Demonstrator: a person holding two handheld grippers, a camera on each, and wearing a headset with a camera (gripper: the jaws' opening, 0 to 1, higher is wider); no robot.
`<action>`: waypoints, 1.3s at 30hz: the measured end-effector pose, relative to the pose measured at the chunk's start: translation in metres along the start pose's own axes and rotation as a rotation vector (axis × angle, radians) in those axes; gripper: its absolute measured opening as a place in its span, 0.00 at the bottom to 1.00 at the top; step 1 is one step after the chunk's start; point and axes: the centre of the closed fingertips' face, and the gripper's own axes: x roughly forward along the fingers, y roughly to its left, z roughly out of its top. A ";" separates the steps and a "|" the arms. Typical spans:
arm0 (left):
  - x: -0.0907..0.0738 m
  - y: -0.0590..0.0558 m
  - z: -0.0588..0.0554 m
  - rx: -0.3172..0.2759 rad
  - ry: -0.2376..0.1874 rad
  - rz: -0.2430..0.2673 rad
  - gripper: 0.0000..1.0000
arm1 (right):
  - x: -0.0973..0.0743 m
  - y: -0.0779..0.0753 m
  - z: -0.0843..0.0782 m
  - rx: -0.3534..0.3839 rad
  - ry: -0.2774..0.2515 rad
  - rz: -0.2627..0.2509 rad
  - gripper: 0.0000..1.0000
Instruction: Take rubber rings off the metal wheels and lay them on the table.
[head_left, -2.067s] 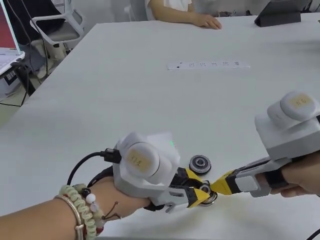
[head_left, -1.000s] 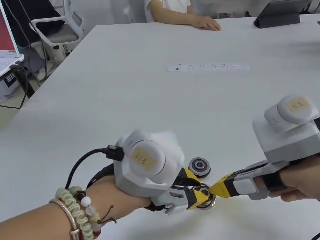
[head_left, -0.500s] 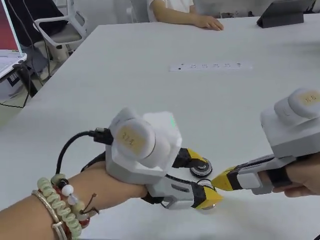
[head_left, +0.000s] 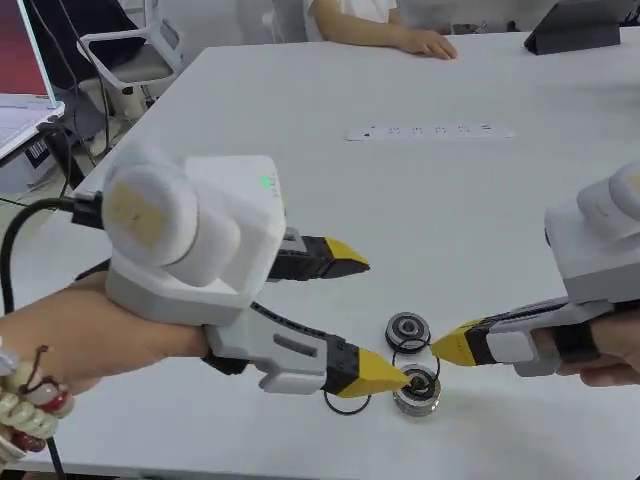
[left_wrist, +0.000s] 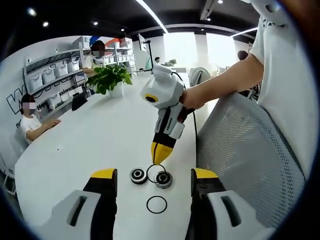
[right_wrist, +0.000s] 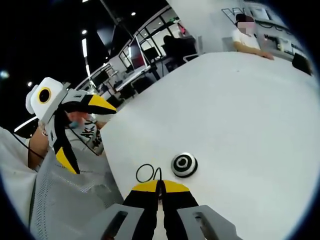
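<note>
Head view: left gripper (head_left: 380, 322) wide apart, right gripper (head_left: 440, 350) clamped on thin black rubber ring (head_left: 396, 352).
2nd black ring (head_left: 345, 410) flat on white counter (head_left: 300, 150), just beside two round metal wheels (head_left: 407, 327).

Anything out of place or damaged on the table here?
Nothing stands out. The round metal wheels lie flat on the white table, one thin black rubber ring lies beside them, and a second black ring seems pinched in the shut right gripper.

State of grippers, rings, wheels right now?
Left hand-held gripper: open, empty.
Right hand-held gripper: shut.
Black rubber ring at its tip: pinched.
Other black rubber ring: loose, flat on table.
Far round metal wheel: flat on table.
Near round metal wheel: flat on table.
</note>
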 end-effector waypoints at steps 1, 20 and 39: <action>-0.005 0.001 0.000 -0.008 -0.005 0.010 0.58 | -0.001 0.000 0.001 0.002 -0.005 -0.002 0.00; -0.050 -0.005 -0.036 -0.114 -0.011 0.089 0.71 | -0.009 0.000 0.012 0.032 -0.061 0.003 0.00; -0.045 -0.010 -0.068 -0.280 -0.022 0.160 0.90 | -0.017 0.012 0.027 0.029 -0.127 0.026 0.00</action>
